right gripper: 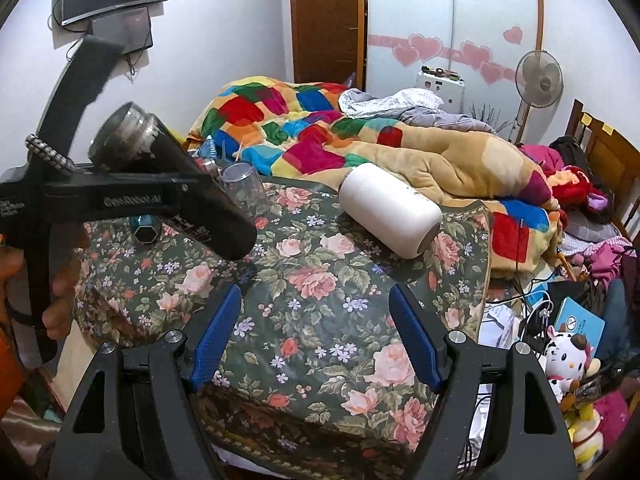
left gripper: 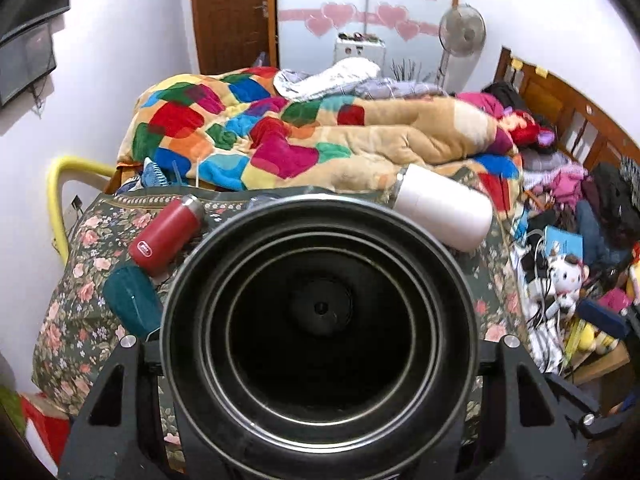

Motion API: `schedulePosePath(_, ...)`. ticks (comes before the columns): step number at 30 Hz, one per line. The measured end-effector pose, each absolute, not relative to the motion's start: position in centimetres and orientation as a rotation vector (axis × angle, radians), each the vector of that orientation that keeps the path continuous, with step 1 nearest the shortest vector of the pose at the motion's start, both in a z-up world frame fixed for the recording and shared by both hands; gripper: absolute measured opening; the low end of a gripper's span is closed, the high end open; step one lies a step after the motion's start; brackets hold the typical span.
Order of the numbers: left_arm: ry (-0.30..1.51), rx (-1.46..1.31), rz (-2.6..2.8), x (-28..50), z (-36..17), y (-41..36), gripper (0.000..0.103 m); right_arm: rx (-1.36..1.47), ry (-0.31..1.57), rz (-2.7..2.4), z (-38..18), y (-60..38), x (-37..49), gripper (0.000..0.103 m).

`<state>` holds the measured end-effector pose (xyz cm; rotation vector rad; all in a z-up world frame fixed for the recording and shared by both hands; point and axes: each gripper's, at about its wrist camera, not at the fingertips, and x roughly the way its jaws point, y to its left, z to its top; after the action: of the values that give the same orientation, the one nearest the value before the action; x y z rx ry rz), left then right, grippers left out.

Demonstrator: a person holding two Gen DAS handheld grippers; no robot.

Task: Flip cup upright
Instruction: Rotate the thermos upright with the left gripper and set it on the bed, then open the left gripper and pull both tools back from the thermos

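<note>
Black and steel-lined, the cup (left gripper: pixel 320 320) fills the left wrist view, mouth open toward the lens, clamped in the left gripper (right gripper: pixel 160 196). From the right wrist view it hangs in the air above the left side of the floral cloth (right gripper: pixel 320 288), tilted, mouth up and to the left, base down and to the right. Not upright yet, I'd say, but partway round.

Left to right on the cloth: a red flask (left gripper: pixel 168 240) and a teal cup (left gripper: pixel 132 300) lying down, a clear tumbler (right gripper: pixel 244 188) just behind the held cup, then a white bottle (right gripper: pixel 390 216) on its side near the middle-right. The right gripper (right gripper: pixel 316 332) hovers low over the cloth with its blue pads (right gripper: pixel 218 332) spread wide, holding nothing.

What could go wrong: the cloth covers something soft and lumpy, so the cup may topple if set down on a slope. Its base swings close to the tumbler, and a careless turn could knock that over. The grip sits across the body; a slick wall could slip as the weight shifts.

Open room lies in front, the bare stretch of cloth between the held cup and the white bottle. The cloth's right edge drops to floor clutter, and the quilt (right gripper: pixel 320 128) crowds the back.
</note>
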<state>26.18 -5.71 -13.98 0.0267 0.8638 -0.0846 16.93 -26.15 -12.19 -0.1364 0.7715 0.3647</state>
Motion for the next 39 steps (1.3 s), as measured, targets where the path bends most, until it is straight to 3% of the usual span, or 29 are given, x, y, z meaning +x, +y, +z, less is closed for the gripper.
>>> schedulePosePath(9, 0.957, 0.075, -0.126, 27.5, -16.8, -7.6, 0.064, -0.118, 0.785, 0.373, -12.5, -26.2, 17.7, 0.074)
schedulePosePath(22, 0.947, 0.091, -0.115, 29.0, -16.2, -7.7, 0.065, -0.109, 0.774, 0.363, -12.0, -26.3, 17.6, 0.074)
schedulePosePath(30, 0.836, 0.053, -0.129, 25.1, -11.7, -6.3, 0.068, -0.098, 0.716, 0.349, -9.7, -26.6, 16.2, 0.074)
schedulePosePath(39, 0.519, 0.000, -0.128, 14.0, -2.4, -4.1, 0.068, -0.022, 0.530, 0.374, -3.5, -27.1, 12.1, 0.074)
